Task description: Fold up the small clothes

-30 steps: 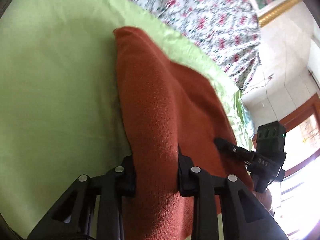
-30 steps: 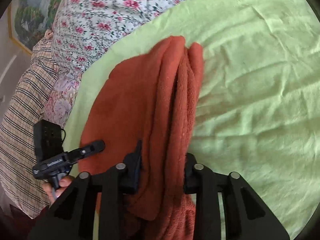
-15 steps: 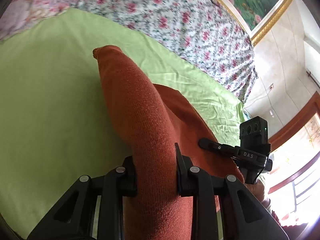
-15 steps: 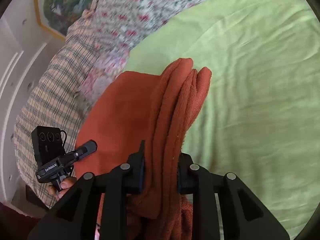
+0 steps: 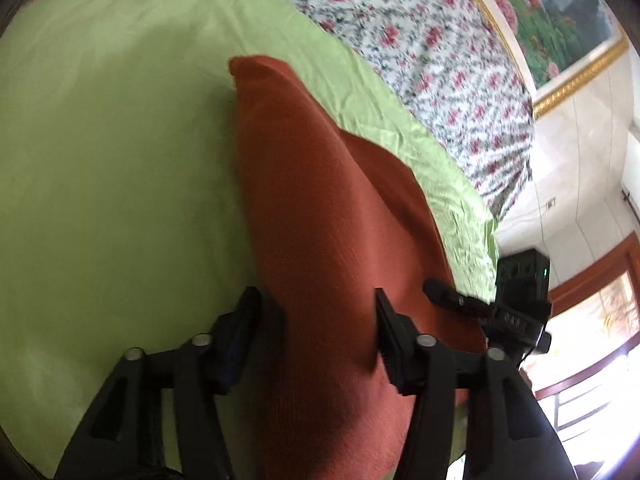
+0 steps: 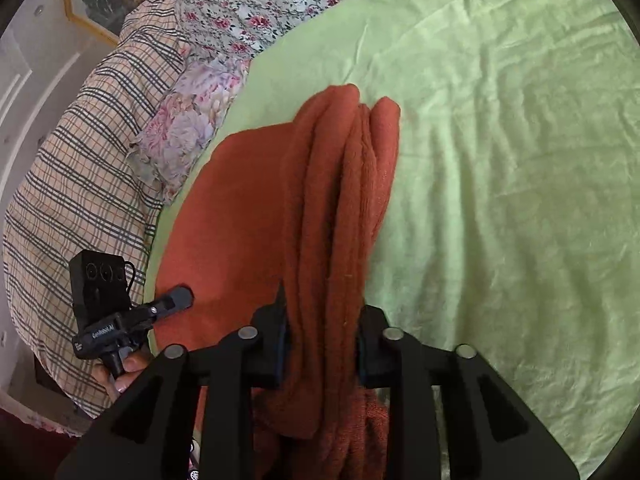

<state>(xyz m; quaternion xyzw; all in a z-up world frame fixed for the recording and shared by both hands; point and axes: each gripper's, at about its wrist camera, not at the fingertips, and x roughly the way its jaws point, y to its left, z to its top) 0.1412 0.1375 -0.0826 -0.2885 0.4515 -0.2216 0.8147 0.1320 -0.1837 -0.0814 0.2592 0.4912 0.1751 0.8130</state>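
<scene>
The fuzzy rust-red cloth (image 5: 320, 208) lies on the soft light-green bed sheet (image 5: 112, 168). It is already folded over, because a top layer sits on a wider layer under it, and its far tip rests flat on the sheet. In the right wrist view the near edge shows as several thick layers bunched side by side (image 6: 344, 216).

The left gripper (image 5: 324, 336) has the cloth running between its two black fingers. Its jaws are opening now. There is a gap on the left side, so the pads no longer seem to press the cloth. I think it is letting go because this side of the fold is laid down where it should be.

The right gripper (image 6: 320, 344) has the bunched edge between its fingers. Its jaws are opening too, but only a little so far. The pads look as if they touch the cloth on both sides, so this end may still be lightly held while it settles.

Both grippers work one edge, one at each end, which keeps the fold straight.

Beyond the sheet lie a white bed cover with small pink flowers (image 5: 432, 40) and a checked tan-and-blue pillow (image 6: 76, 168).
</scene>
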